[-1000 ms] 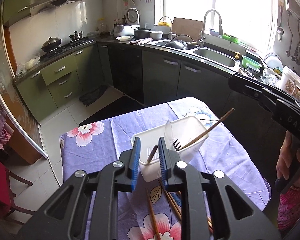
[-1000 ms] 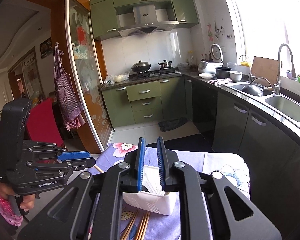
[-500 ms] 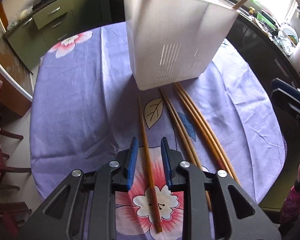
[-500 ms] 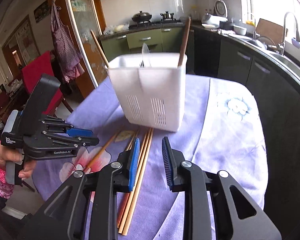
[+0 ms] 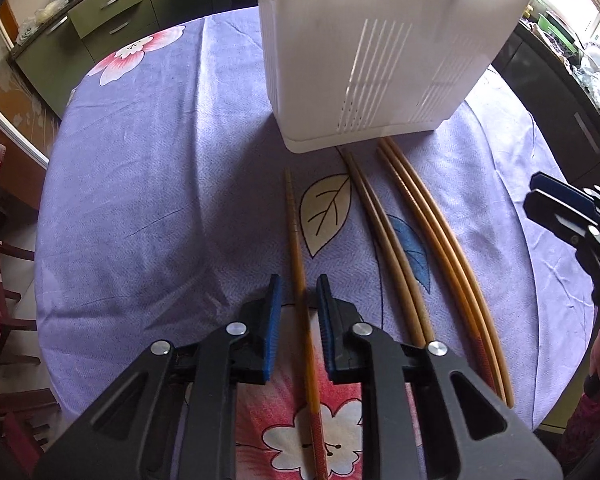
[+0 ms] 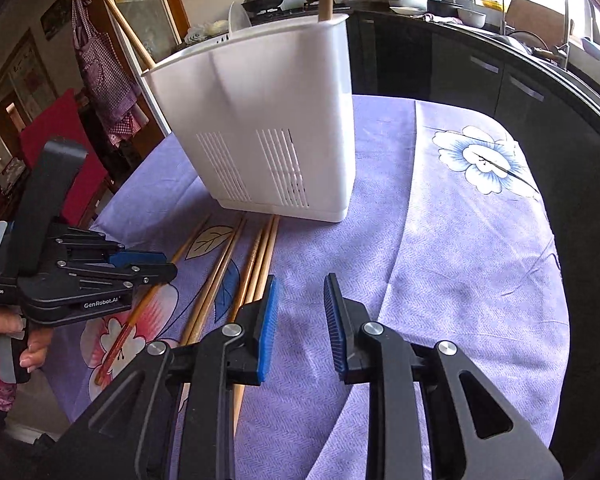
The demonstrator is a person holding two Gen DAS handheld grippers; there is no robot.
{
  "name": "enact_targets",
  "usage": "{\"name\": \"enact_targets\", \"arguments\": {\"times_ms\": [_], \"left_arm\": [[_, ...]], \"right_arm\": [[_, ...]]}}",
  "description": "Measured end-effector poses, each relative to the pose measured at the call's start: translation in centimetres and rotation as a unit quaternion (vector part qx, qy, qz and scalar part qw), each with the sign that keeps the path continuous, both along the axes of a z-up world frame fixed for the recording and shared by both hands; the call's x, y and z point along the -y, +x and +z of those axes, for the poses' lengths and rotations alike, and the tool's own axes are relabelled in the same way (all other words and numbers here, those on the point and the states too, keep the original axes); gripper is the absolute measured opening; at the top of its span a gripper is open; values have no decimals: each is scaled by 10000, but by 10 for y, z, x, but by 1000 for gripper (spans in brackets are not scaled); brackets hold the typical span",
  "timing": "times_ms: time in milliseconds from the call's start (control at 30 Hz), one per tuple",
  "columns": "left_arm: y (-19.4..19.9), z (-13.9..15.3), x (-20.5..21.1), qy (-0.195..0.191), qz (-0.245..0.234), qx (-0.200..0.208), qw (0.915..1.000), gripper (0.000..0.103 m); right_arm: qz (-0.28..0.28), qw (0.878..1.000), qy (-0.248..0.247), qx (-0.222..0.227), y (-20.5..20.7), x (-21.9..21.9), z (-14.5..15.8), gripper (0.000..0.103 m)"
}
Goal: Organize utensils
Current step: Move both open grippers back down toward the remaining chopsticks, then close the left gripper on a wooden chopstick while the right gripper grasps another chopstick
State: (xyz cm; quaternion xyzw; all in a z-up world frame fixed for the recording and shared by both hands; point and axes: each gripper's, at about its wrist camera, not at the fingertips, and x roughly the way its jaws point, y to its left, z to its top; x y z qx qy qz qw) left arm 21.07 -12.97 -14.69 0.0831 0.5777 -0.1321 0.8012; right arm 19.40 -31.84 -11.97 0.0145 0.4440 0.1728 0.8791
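Although several chopsticks lie loose on the purple floral tablecloth (image 5: 148, 184), we find only one of them lined up with a tool: the single chopstick (image 5: 296, 240) at the left of the group runs straight between the blue pads of the left gripper (image 5: 298, 320). Its long axis points away from the fingers toward the white utensil caddy (image 5: 380, 48), thin tip toward the caddy base, the darker red-brown end passing back under the gripper body. The jaws stand narrowly apart, one pad on each side of the stick with a sliver of cloth visible either way; we see no contact, so nothing is held. We cannot tell from either view how far above the cloth the pads sit. The right gripper (image 6: 300, 320) is parted wider, empty, over bare cloth to the right of the sticks, its left pad just beside the outermost pair (image 6: 260, 256). A further pair (image 5: 384, 240) lies between that pair and the single stick, all roughly parallel, tips toward or just under the caddy. The caddy stands upright at the table's far side with sticks already leaning inside it. We judge the left hand the nearer and correctly aligned: closing across the shaft should suffice. The risk is a thin round stick rolling or pivoting once pinched.
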Motion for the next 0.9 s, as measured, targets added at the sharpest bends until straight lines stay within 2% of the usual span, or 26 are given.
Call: {"name": "enact_targets", "arguments": {"times_ms": [33,133,300,600,700,900], "left_arm": [[-1,0,1,42,-27,15,10000,8],[-5,1,2,89,-67,15,9999,7],[-8,2,-9,113,4,12,9999,7],[-12,3,-19,28,43,39,10000,7],[-12,3,-22,-11,49,36,10000,8],[-12,3,-20,50,18,73,10000,8]], "right_arm": [[34,10000,-1,-32,4,-4,-5,24],[171,9998,15,-94,14,-15,-19,24],[309,9990,-329,-60,26,-37,-30,24],[101,9966,-813,-45,35,-47,-35,24],[84,9978,-652,-78,34,-45,-31,24],[254,9964,-792,-175,39,-53,-35,24]]}}
